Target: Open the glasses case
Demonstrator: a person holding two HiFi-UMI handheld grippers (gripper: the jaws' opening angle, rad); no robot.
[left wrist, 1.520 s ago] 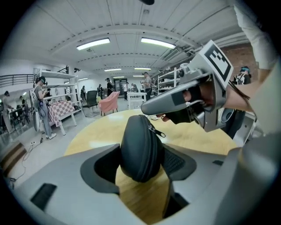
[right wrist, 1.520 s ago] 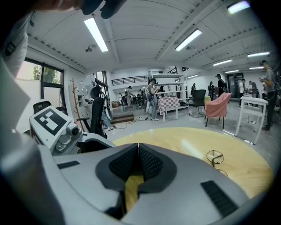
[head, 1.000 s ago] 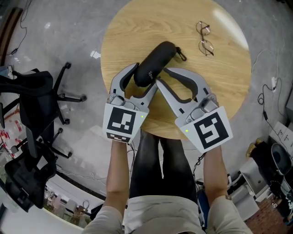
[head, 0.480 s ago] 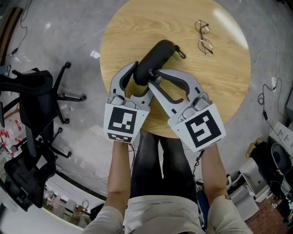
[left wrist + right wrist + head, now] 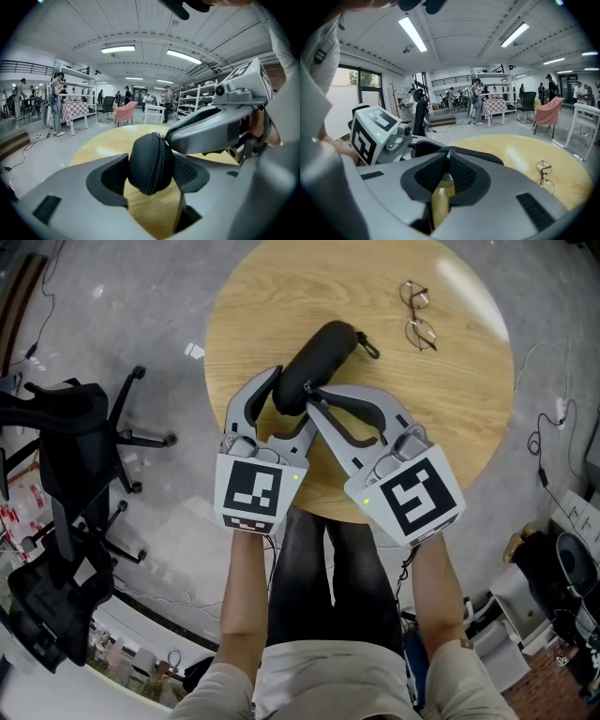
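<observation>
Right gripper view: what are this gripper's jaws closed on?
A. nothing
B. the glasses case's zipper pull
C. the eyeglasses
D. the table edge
B: the right gripper has its jaws together on the zipper pull of the black glasses case; the eyeglasses lie apart on the table.

No words, numbers or brand names legible in any view. Print on the far shelving and in the hall is too small to read.

Only signs are square black-and-white coded markers, pattern only, no letters:
- on the left gripper (image 5: 292,399), marker (image 5: 249,495) on the cube's top face, lower left of centre in the head view.
- on the right gripper (image 5: 314,397), marker (image 5: 413,501) on the cube's top face, lower right of centre in the head view.
</observation>
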